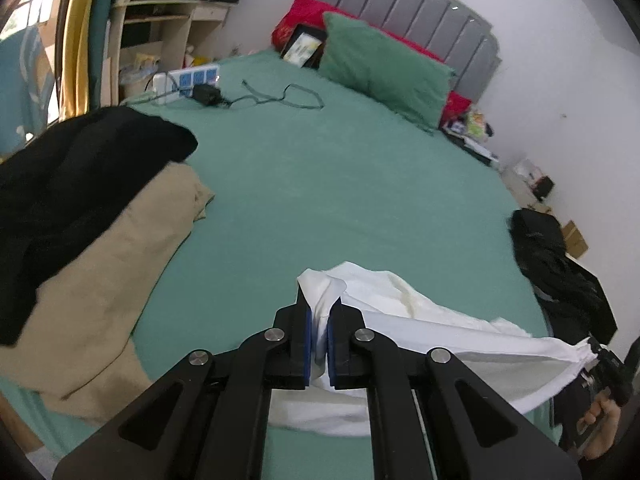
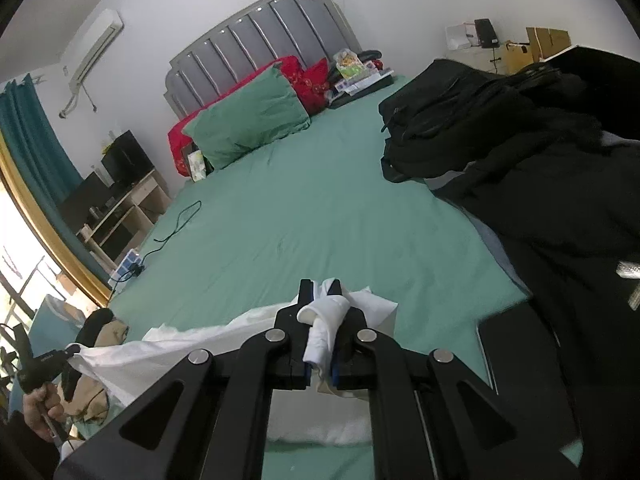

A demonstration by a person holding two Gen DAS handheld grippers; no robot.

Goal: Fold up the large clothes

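Now gripping white cloth [image 1: 420,320], stretched low over bed [image 1: 320,184]: left tongs [image 1: 319,320], right tongs [image 2: 320,320] both clamped. Risk: thin bunched corners slipping under tension; slack middle creasing.

Green pillow [image 1: 384,68] against grey headboard [image 1: 404,12], power strip [image 1: 188,82] by the bed's edge.

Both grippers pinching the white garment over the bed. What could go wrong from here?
1. The right gripper holds only a bunched, rolled bit of the white garment; it may slip out.
2. The garment sags unevenly between the grippers, so it may land creased.
3. The tan and black clothes lie close enough to snag.
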